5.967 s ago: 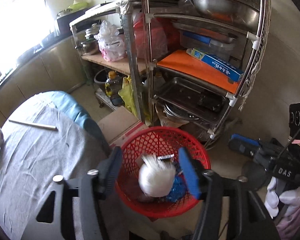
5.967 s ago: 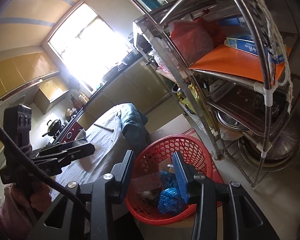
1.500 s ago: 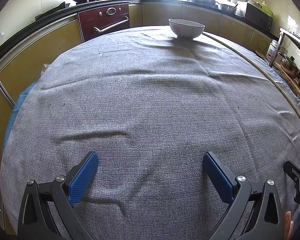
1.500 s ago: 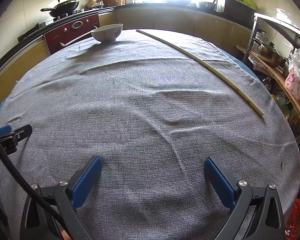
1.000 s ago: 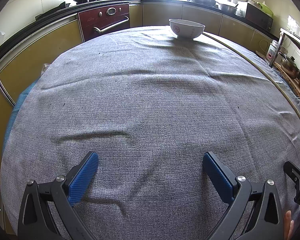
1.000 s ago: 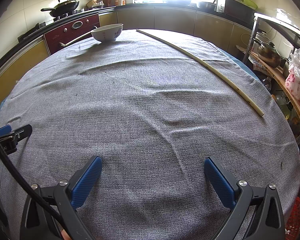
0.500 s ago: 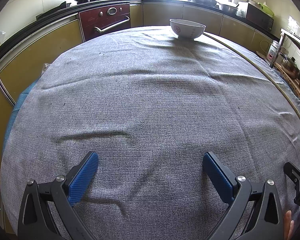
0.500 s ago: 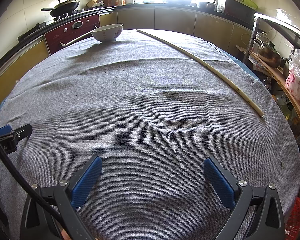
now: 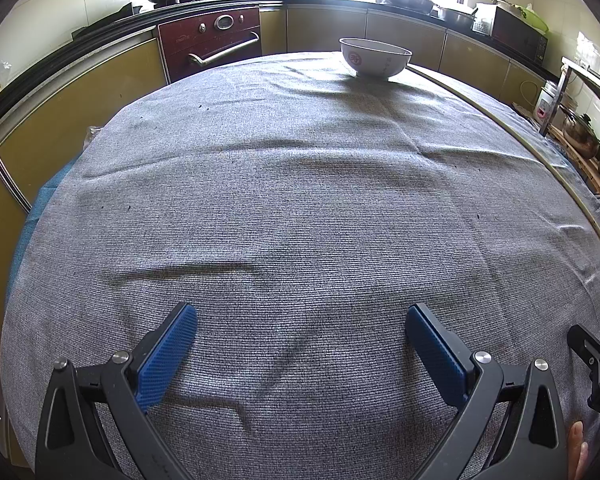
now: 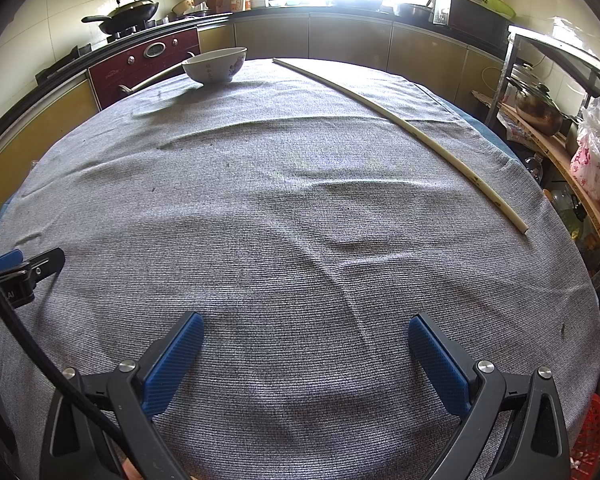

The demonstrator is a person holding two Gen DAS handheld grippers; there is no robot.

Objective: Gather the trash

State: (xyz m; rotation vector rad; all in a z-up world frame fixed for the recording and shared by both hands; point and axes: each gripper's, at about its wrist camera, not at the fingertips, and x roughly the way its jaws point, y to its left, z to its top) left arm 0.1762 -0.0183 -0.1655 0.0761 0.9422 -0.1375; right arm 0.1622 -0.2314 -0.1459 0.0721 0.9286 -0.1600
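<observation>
Grey tablecloth (image 9: 300,200) under both grippers; left gripper (image 9: 300,344) and right gripper (image 10: 305,350) fingers spread wide, holding nothing. White bowl (image 9: 375,57) at far edge.

Grey cloth (image 9: 300,208) over the table: matt, coarse ribbed weave, wrinkled in low folds. Left gripper (image 9: 300,350) and right gripper (image 10: 305,354): matt black plastic arms, blue pads (image 9: 168,354) with fine rough grid texture, shiny metal screw heads. Far bowl (image 9: 375,57): glossy white glazed ceramic with printed marks. Long thin stick (image 10: 404,130) at right: pale, smooth, matt, maybe bamboo or plastic, hard to tell. Far oven front (image 9: 212,46): glossy dark red, polished metal handle. Wok (image 10: 123,11): dark metal. Right rack (image 10: 500,80): bare metal frame. Red basket (image 10: 588,440): plastic mesh.
</observation>
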